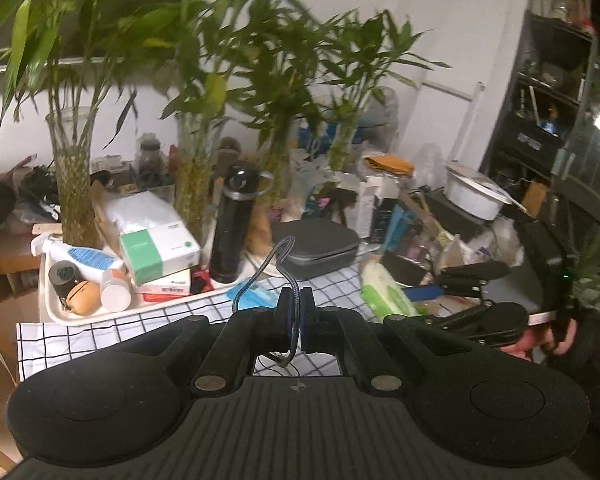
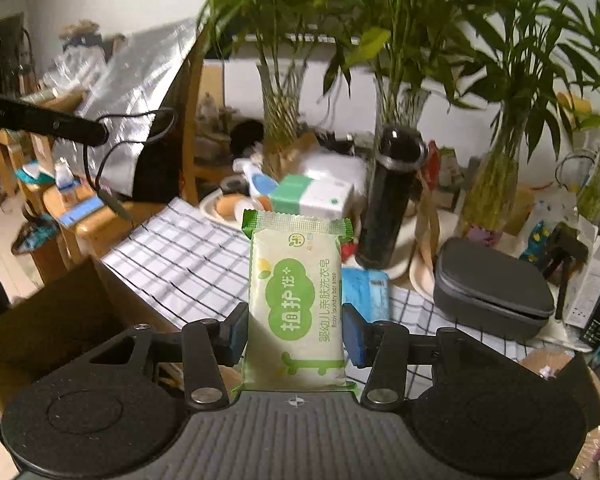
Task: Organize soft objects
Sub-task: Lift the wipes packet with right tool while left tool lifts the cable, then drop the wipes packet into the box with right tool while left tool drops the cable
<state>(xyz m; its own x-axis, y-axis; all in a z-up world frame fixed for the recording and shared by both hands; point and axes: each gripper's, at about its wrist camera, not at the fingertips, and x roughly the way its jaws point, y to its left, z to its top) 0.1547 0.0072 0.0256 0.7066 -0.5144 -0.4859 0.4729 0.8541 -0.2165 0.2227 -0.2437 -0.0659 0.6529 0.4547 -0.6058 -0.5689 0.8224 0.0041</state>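
Left wrist view: the left gripper (image 1: 295,322) was clenched on a braided dark charging cable (image 1: 269,264), which looped up toward twelve o'clock over the black-and-white checked tablecloth (image 1: 100,332). The limp, light cord looked likely to sag and slide; a pinch near its stiffer plug end seemed the safer hold. At three o'clock the right gripper (image 1: 444,292) hovered, held by a hand (image 1: 540,340).

Right wrist view: the right gripper (image 2: 296,332) was grasping a green-and-cream wrapped baby laundry soap bar (image 2: 296,300), upright at centre, its crimped top at twelve o'clock. The bar seemed firm and weighty, its glossy wrapper slippery; the flat sides offered the surest grip.
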